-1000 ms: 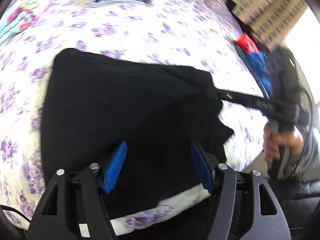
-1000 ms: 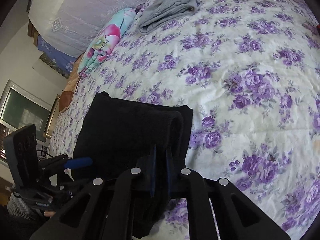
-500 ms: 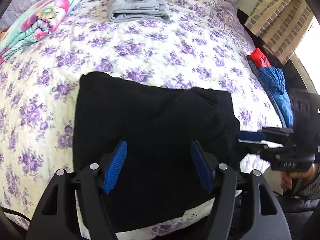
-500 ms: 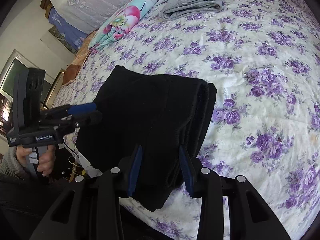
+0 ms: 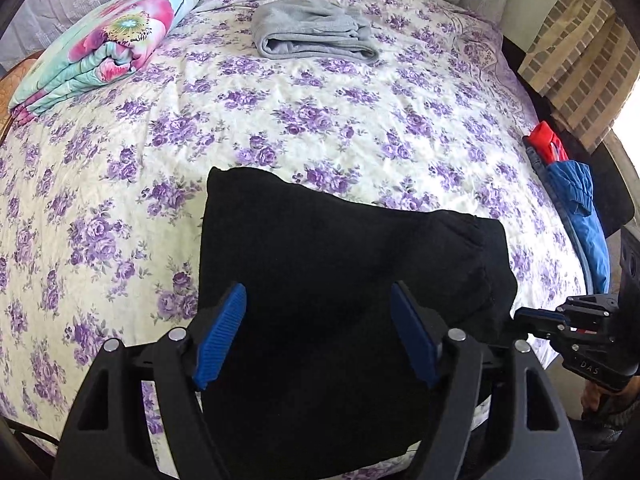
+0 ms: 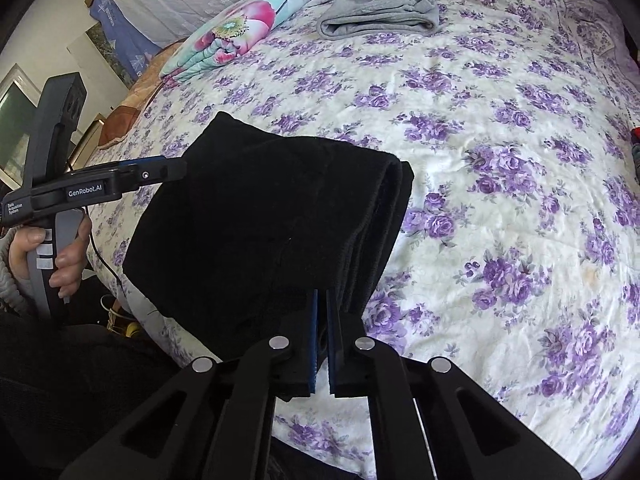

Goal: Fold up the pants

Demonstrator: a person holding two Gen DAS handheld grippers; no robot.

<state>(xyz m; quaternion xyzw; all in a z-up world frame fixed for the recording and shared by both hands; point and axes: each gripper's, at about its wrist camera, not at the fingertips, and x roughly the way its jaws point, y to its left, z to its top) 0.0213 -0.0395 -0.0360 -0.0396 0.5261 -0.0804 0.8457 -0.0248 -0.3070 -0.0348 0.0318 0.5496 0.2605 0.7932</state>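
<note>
Nearly done: black pants (image 5: 340, 280) folded into a layered bundle on bedspread (image 5: 360, 92), left gripper (image 5: 320, 336) spread wide, right gripper (image 6: 321, 336) nearly closed, seemingly empty.

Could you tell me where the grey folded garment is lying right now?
The grey folded garment lies at the far end of the bed, right of the floral quilt in both views, well beyond the black pants.
</note>
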